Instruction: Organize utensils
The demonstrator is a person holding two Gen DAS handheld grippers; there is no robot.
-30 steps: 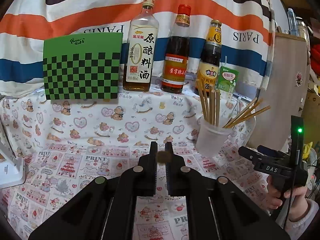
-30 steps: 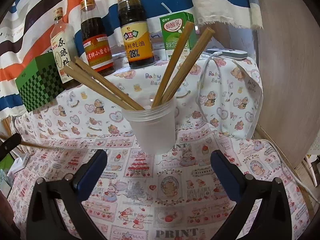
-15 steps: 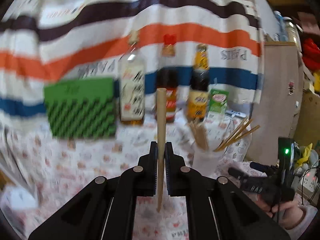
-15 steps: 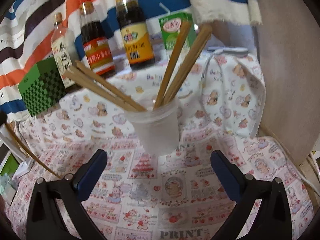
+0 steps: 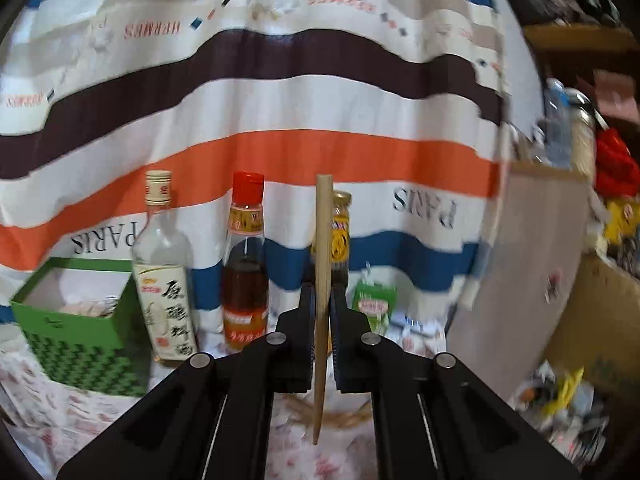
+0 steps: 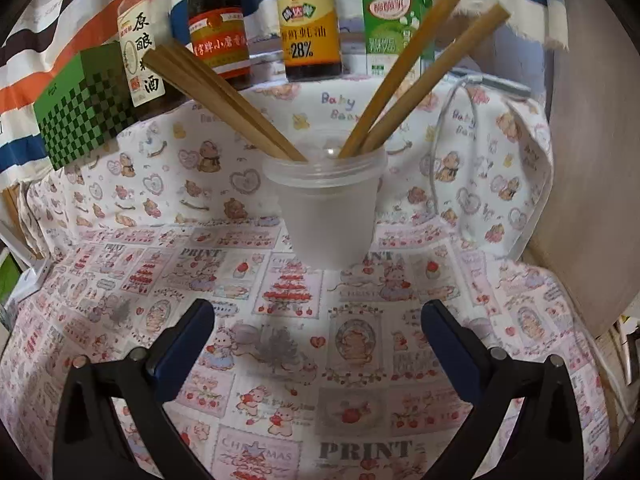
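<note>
Left claw [image 5: 320, 332]: clenched on one chopstick [image 5: 323, 280], held upright, thick end up, thin tip hanging below the jaws.
Right claw [image 6: 318, 344]: spread wide, grasping nothing, hovering low over the desk [image 6: 280, 360] just short of the cup [image 6: 328, 216].
Cup: frosted plastic, upright on the printed cloth, squarely between the open jaws' line of sight.
Sticks in cup [image 6: 224, 100]: one bundle leaning left, two more [image 6: 420, 68] leaning right; exact count of the left bundle hard to tell.
Done: several chopsticks already stowed in the cup; another lifted clear of the desk.
Left: carried chopstick not yet in the cup; judging by the pose, a move over the rim and a drop tip-first.
Possible remainder: tan streaks [image 5: 344, 420] low in the left view, behind the held stick; could be the cup's sticks or loose ones, too blurred to say.
Backdrop: green box [image 5: 80, 332], three bottles [image 5: 244, 264], carton [image 5: 374, 304] along the striped cloth, well behind the cup.
Hidden: cup itself out of the left view or masked by the claw; third bottle partly covered by the held stick.
Cut off: left claw absent from the right view, so gap between stick and cup unclear.
Blur: right side of the left view smeared; clutter there unreadable.
</note>
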